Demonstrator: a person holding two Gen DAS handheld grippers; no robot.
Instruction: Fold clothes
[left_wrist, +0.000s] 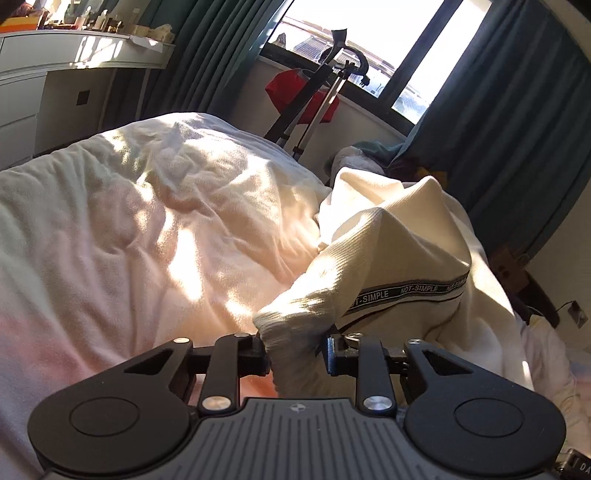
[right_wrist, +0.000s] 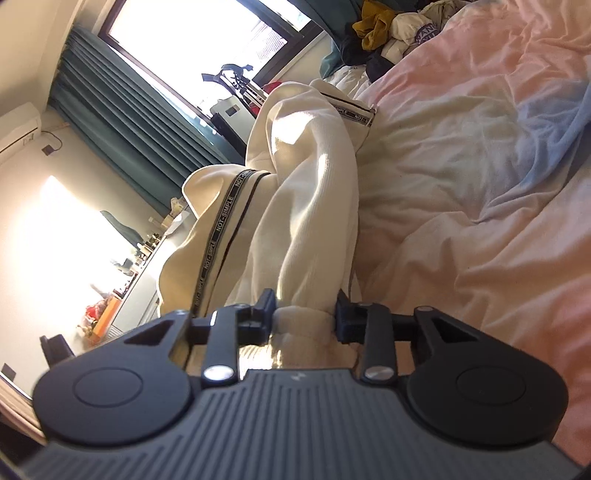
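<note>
A: What are the left tongs (left_wrist: 295, 350) doing?

B: They are clamped on a ribbed cuff of the cream garment (left_wrist: 391, 251), the cloth bunched between the two black fingers. From there the fabric rises up and to the right, with a dark tape printed NOT-SIMPLE (left_wrist: 406, 291) running across it.

A: And the right tongs (right_wrist: 306, 317)?

B: Gripping another bunched end of the same cream garment (right_wrist: 314, 192). It looks like a second cuff, though the folds hide the edge, so I cannot be certain. The cloth stretches away from the fingers toward the far window, and the same printed tape (right_wrist: 221, 236) runs along its left side.

A: Where does the garment sit?

B: Lifted above the bed (left_wrist: 155, 221), whose rumpled pale duvet fills the left of the left wrist view and the right of the right wrist view (right_wrist: 480, 206). Its far part droops onto the duvet.

A: Anything else around?

B: A heap of other clothes (right_wrist: 391, 33) at the far end of the bed, teal curtains (left_wrist: 517, 110) beside a bright window, and a white dresser (left_wrist: 55, 74) far left with small bottles on top.
</note>
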